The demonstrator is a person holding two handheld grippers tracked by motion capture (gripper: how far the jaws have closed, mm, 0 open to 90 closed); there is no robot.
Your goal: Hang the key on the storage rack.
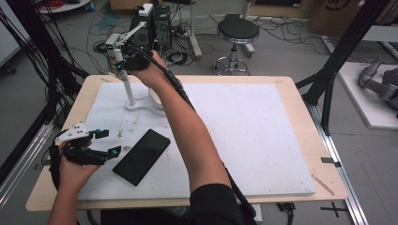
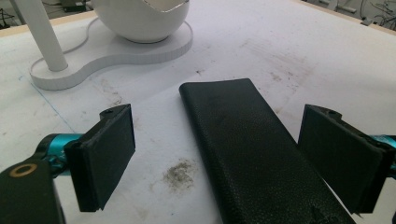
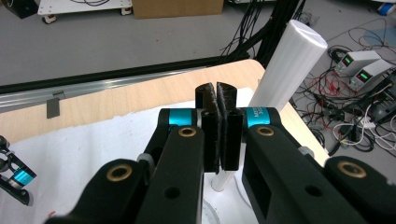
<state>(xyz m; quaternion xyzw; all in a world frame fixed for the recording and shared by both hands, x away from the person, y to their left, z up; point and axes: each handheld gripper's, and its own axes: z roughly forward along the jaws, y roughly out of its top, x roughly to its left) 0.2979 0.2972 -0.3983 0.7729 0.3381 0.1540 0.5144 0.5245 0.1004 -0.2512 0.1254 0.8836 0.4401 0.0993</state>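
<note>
While my right gripper (image 3: 218,100) sat closed on nothing beside the white post (image 3: 280,70), I kept my left gripper (image 2: 215,154) wide open. Black case (image 2: 252,149) lay flat between its jaws, untouched, ready for pickup.

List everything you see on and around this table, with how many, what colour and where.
Flat case: one, black, lying on the mat near the left gripper.
Stand: one, white, flat base with an upright post and a bowl-shaped cup, far left of the mat.
Mat: one, white, covering most of the table.
Table: one, light wood.
Stool: one, black seat on a chrome base, on the floor beyond the table.
Cables: many, black, on the floor behind the table.
Left gripper: one, black with teal, jaws open, low over the mat's near left.
Right gripper: one, black, jaws shut, up by the stand's post.
</note>
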